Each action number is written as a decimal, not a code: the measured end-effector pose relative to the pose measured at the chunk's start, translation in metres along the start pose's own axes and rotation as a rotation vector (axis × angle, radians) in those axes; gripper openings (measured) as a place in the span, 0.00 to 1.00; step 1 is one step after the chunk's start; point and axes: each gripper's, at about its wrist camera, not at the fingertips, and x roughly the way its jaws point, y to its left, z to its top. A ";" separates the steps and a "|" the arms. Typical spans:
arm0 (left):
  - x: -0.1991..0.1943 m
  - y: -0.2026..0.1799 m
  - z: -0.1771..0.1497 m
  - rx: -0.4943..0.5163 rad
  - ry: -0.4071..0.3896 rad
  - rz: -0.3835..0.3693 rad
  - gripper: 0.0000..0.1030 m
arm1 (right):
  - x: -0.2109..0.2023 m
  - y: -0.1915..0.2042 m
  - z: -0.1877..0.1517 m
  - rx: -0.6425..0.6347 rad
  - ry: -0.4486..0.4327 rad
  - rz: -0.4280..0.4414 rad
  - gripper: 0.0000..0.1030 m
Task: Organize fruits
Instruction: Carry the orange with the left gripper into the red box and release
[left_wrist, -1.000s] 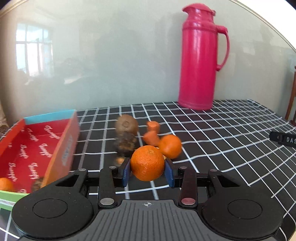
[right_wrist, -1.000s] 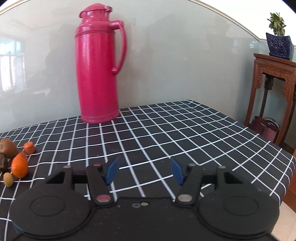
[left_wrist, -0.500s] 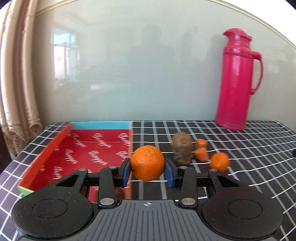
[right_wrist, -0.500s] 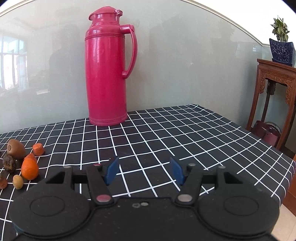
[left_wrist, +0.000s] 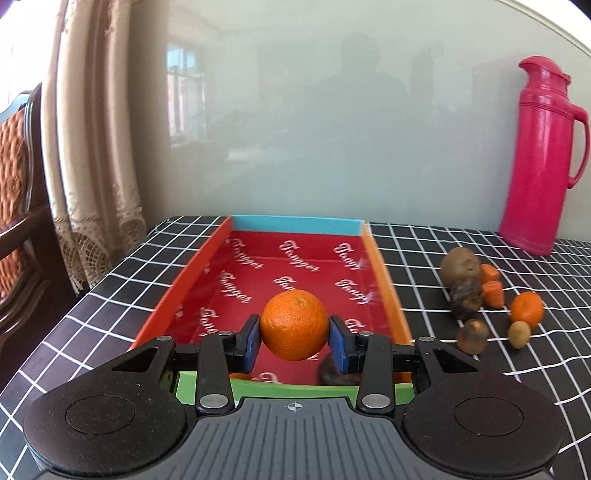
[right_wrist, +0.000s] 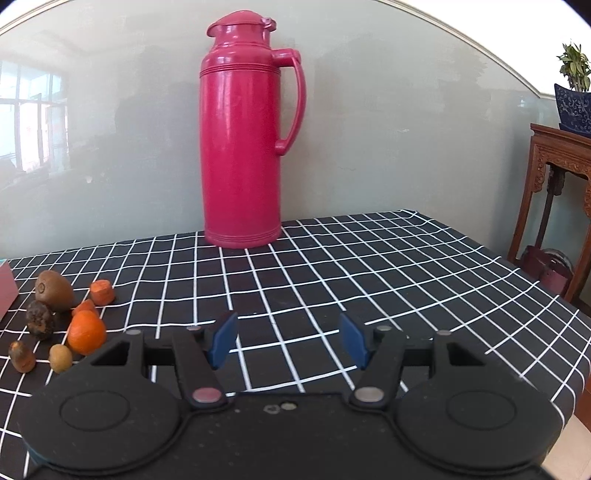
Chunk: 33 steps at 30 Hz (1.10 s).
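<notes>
The left gripper (left_wrist: 294, 341) has its two blue pads (left_wrist: 252, 343) pressed tight on each side of a big orange (left_wrist: 294, 324). It holds the orange up above the near end of a red box (left_wrist: 382, 280). The box has white words on its red floor, a blue far wall, orange side walls and a green near edge. Down in the box, under the gripper, a dark brown fruit (left_wrist: 330, 373) lies near the green edge, partly hidden. The box sits on a black tablecloth (left_wrist: 110, 310) with white lines. To the right of the box, on the cloth, a small pile of fruit lies close together. There is a brown kiwi (left_wrist: 460, 265) at the far side, a dark wrinkly fruit (left_wrist: 466, 301) just in front of it, and two orange chunks (left_wrist: 491, 284) beside them. A small orange (left_wrist: 527, 310) lies nearer and more to the right. A little brown fruit (left_wrist: 472, 335) and a little yellow-green fruit (left_wrist: 519, 333) are nearest of all. A tall pink jug (left_wrist: 541, 155) with a handle stands far back on the right by the wall. The right gripper (right_wrist: 288, 339) has its blue pads spread wide apart with nothing between them. It hangs over bare cloth, well to the right of the fruit pile, and points at the jug.
</notes>
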 end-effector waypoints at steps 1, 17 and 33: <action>0.001 0.002 -0.001 -0.001 0.002 0.008 0.38 | 0.000 0.002 0.000 -0.004 -0.001 0.003 0.58; -0.014 0.015 -0.004 -0.009 -0.066 0.047 0.85 | -0.003 0.025 0.002 -0.032 -0.009 0.037 0.61; -0.023 0.049 -0.009 -0.034 -0.085 0.096 0.89 | -0.010 0.079 -0.002 -0.091 -0.029 0.141 0.61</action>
